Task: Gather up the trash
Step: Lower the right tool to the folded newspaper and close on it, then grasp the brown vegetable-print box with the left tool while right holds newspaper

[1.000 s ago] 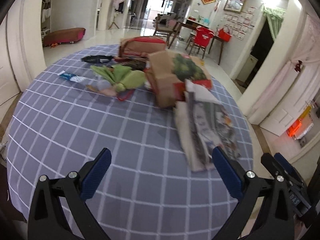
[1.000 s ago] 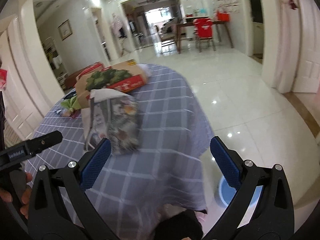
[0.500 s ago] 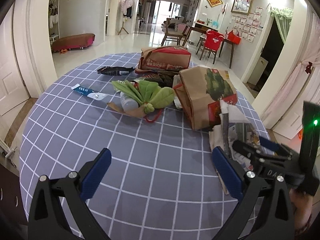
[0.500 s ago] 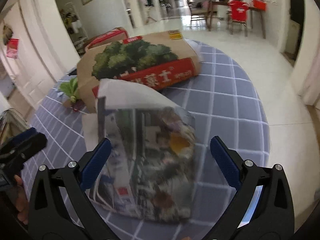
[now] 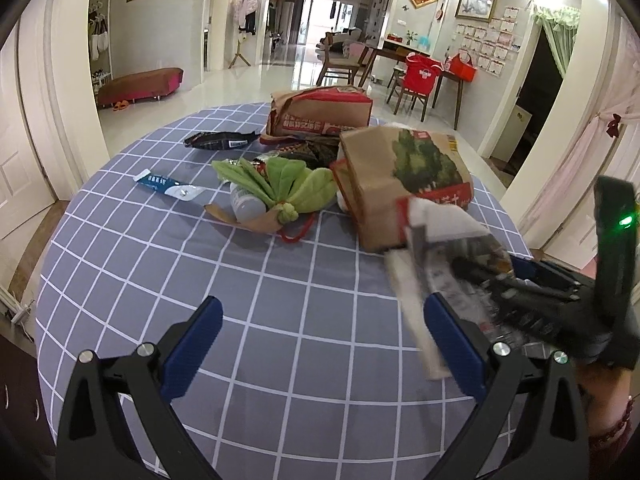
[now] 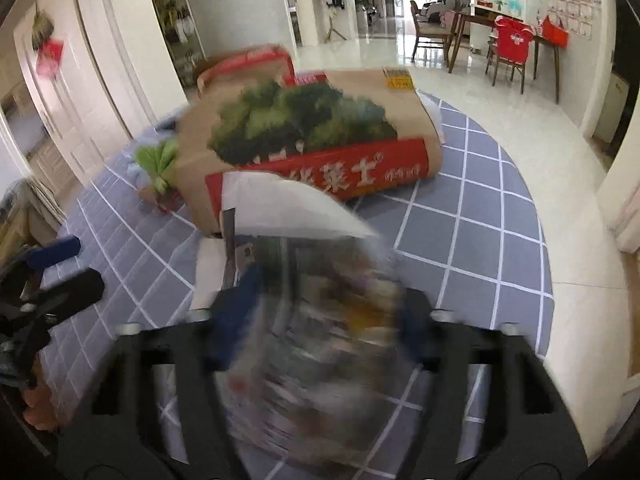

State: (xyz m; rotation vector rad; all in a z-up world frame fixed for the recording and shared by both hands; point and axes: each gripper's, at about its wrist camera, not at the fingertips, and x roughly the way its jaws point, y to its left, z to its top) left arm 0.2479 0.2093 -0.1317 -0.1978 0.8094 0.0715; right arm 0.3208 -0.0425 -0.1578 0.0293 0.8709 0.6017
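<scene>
Trash lies on a round table with a blue checked cloth (image 5: 280,320). My right gripper (image 6: 320,312) has its fingers closing on a folded newspaper (image 6: 304,320), which fills its blurred view; the paper also shows in the left wrist view (image 5: 440,248) with the right gripper (image 5: 532,296) on it. My left gripper (image 5: 324,344) is open and empty above the near cloth. Beyond lie a brown paper bag with a tree print (image 5: 404,176), a second brown bag (image 5: 320,112), green leaves on a bottle (image 5: 280,188), a blue wrapper (image 5: 168,186) and a black wrapper (image 5: 220,140).
The table's right edge drops to a shiny tiled floor (image 6: 520,128). White doors stand at the left (image 5: 24,120). A dining table with red chairs (image 5: 424,76) stands far behind.
My right gripper has moved forward over the newspaper and its fingers have come together on it. The left gripper has pulled back slightly and stays open.
</scene>
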